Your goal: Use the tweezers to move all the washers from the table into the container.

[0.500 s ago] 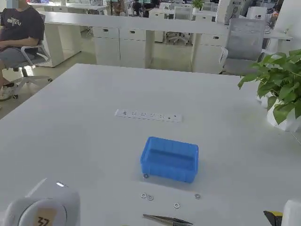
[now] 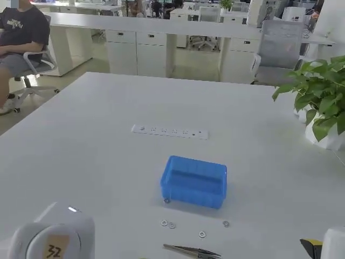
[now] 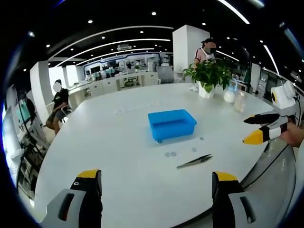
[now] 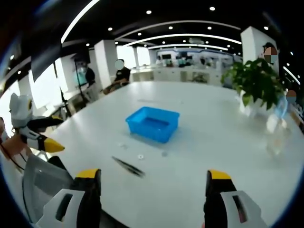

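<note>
My left hand-held gripper (image 3: 156, 175) and right hand-held gripper (image 4: 153, 174) gape wide, empty; tweezers (image 2: 191, 251) lie crosswise on the desk (image 2: 97, 156) between them; neither clearly nearer.

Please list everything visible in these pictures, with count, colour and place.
Blue plastic rectangular container: one, blue, table's middle.
Small round metal washers: five, silvery, before the container, one at its corner.
Slim metal tweezers: one, grey, near edge.
White power strip: one, white, behind container.
Potted leafy plant: one, green, right side.
Large white table: one, white, bearing all.
Seated person: one, dark shirt, far left, beyond table.
Left tongs: one pair, black, yellow-tipped, open.
Right tongs: same, open.
</note>
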A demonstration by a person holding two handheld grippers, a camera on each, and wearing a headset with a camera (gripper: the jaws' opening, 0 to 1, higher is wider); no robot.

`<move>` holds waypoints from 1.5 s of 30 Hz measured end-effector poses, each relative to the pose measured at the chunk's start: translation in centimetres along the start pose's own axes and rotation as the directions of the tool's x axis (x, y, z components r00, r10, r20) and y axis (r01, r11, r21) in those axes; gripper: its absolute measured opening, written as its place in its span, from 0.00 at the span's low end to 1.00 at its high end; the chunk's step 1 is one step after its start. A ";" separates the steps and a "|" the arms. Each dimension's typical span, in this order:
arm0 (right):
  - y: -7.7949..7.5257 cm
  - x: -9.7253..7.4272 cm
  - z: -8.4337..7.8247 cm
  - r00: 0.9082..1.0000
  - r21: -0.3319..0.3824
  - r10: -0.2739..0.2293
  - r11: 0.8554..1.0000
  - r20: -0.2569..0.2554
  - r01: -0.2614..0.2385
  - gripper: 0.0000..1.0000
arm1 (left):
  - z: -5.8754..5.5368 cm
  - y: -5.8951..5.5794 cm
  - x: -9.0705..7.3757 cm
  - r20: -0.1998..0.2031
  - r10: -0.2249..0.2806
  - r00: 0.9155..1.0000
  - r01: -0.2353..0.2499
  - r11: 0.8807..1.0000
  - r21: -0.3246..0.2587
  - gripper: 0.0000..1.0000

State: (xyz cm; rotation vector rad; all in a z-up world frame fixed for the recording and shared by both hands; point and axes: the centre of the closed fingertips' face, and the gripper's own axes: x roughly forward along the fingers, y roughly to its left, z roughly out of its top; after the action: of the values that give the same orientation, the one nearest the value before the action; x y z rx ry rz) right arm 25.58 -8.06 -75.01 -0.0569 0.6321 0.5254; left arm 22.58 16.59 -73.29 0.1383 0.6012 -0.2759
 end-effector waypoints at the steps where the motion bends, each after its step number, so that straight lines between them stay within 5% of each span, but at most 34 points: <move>1: 0.0 0.0 0.0 1.000 -0.001 0.000 1.000 0.000 0.000 0.90 | -0.1 0.0 0.0 -0.002 -0.001 1.000 0.001 1.000 0.000 0.99; 29: -0.2 0.2 0.3 1.000 -0.012 0.006 1.000 -0.004 -0.006 0.89 | 0.3 -0.7 0.2 -0.017 -0.034 0.999 0.034 0.999 0.032 0.93; 35: 0.2 0.1 0.3 1.000 -0.022 0.020 1.000 0.003 -0.020 0.89 | 0.8 -0.5 -0.2 0.015 -0.019 1.000 0.018 0.999 0.048 0.87; 42: 0.7 -0.3 0.2 1.000 -0.046 0.029 0.998 -0.010 -0.030 0.88 | 0.8 -0.9 0.1 0.006 -0.072 0.997 0.072 0.995 0.064 0.80; 45: 1.0 -0.2 0.2 0.999 -0.055 0.031 0.998 -0.020 -0.032 0.87 | 0.9 -1.7 0.4 -0.012 -0.147 0.989 0.147 0.987 0.070 0.65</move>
State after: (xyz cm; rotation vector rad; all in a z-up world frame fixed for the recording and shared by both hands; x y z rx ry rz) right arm 25.08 -7.28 -74.66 -0.1045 0.6381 0.5734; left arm 22.85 14.75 -72.84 0.1631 0.6092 -0.4398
